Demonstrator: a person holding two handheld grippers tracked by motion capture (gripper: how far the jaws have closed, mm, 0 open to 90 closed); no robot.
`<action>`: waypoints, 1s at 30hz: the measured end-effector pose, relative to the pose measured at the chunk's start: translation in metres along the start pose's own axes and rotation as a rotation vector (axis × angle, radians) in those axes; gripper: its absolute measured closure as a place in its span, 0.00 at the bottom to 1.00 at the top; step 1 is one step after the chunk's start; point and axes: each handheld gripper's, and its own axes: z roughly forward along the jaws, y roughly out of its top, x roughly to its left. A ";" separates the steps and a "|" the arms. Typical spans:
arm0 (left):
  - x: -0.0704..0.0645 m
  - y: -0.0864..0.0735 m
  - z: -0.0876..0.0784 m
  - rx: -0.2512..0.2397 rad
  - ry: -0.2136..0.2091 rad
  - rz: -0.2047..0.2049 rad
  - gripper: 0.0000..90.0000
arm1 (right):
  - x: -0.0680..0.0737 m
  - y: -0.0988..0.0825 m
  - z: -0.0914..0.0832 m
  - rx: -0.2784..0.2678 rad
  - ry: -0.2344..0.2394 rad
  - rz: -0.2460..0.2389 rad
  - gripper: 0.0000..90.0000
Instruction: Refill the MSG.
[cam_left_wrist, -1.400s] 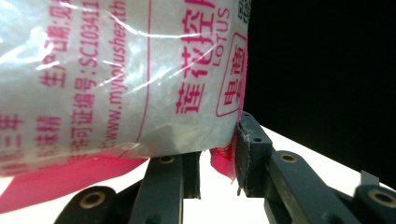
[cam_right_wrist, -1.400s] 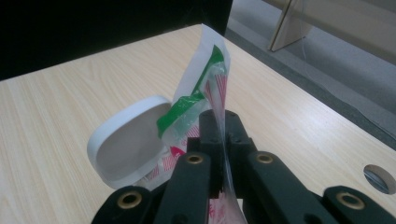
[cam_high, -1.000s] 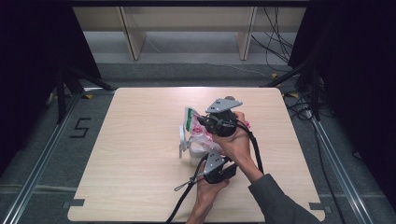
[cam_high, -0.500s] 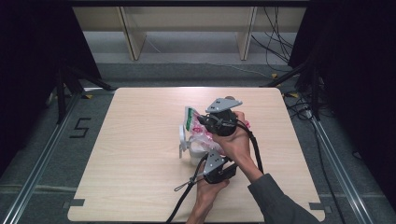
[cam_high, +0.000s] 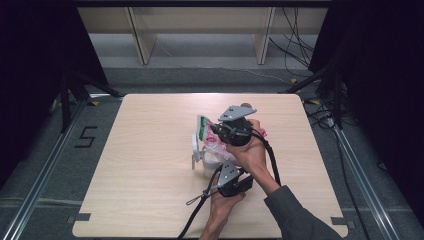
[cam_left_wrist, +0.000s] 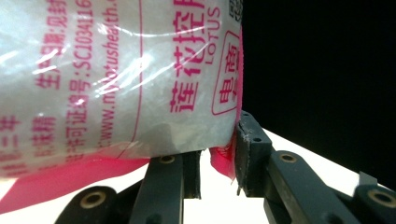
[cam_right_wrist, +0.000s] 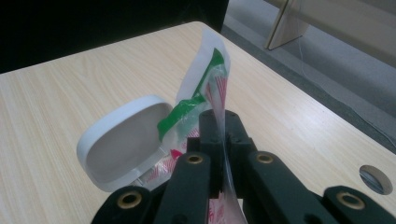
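Black jaws of the right gripper (cam_right_wrist: 219, 140) are clenched flat on a thin film edge of the clear plastic bag with pink lettering and a green strip (cam_right_wrist: 212, 88); the film stands upright between the two pads and runs down past them. In the high view the right gripper (cam_high: 220, 131) sits at the far side of the bag (cam_high: 212, 142), its grey three-cornered plate on top.

Black jaws of the left gripper (cam_left_wrist: 218, 158) stand apart with the bag's lower pink seam (cam_left_wrist: 222, 161) between them. The right-hand pad lies against the seam; whether the left-hand pad presses on it cannot be told, so the grip state is undetermined. The white-filled body of the bag (cam_left_wrist: 116, 79) bulges directly above these jaws. In the high view the left gripper (cam_high: 220, 172) is at the near side of the bag, just below the right gripper, with its cable trailing toward the table's near edge.

Just beside the right gripper's jaws, on their left in the right gripper view, the white rounded plastic container lid (cam_right_wrist: 123, 140) stands open, hollow side facing the bag. Everything rests over the light wooden table (cam_high: 145, 175), near its middle.
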 end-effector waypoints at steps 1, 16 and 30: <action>0.000 0.000 0.000 0.001 0.001 0.000 0.82 | -0.001 0.001 -0.001 -0.003 0.005 -0.002 0.99; 0.000 0.000 0.000 0.005 0.001 0.004 0.82 | -0.002 0.000 -0.001 -0.004 0.016 -0.007 0.99; 0.000 0.002 -0.002 0.011 0.006 0.006 0.82 | 0.001 0.001 0.003 0.012 0.021 0.005 0.99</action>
